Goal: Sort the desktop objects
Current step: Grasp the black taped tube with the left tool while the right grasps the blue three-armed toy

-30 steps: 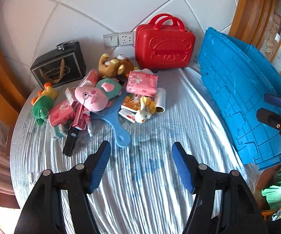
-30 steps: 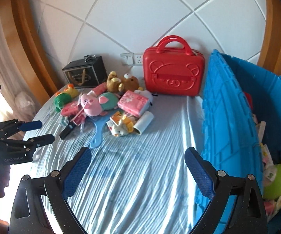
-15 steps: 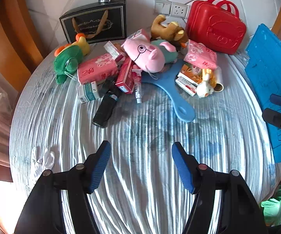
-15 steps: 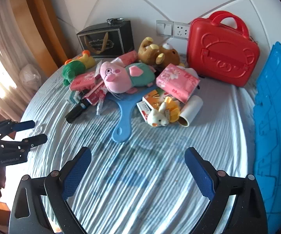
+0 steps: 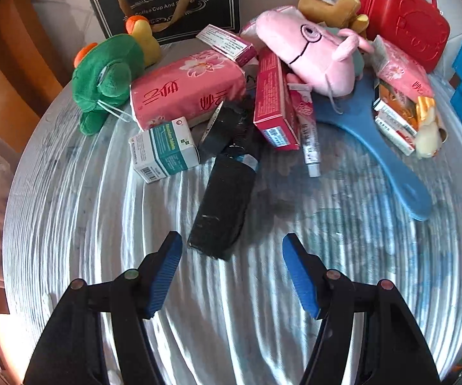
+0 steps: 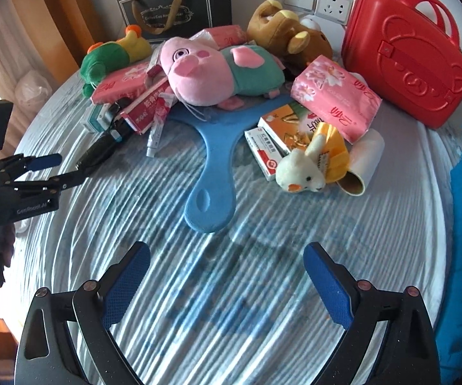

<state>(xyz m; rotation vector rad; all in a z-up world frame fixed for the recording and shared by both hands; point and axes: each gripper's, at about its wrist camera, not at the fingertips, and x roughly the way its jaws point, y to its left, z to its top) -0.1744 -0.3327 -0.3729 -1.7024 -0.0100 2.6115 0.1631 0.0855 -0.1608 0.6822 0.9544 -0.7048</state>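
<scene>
The black folded umbrella (image 5: 223, 199) is lying just ahead of the left gripper (image 5: 231, 250), untouched. Both the left gripper and the right gripper (image 6: 227, 266) are being held spread, gripping nothing.

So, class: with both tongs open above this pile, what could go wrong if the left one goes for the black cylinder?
1. The black cylinder has its far end tucked under the red box and tube; lifting may drag them.
2. The open left tongs could nudge the teal box beside it.
3. It is round, so it may roll.
</scene>
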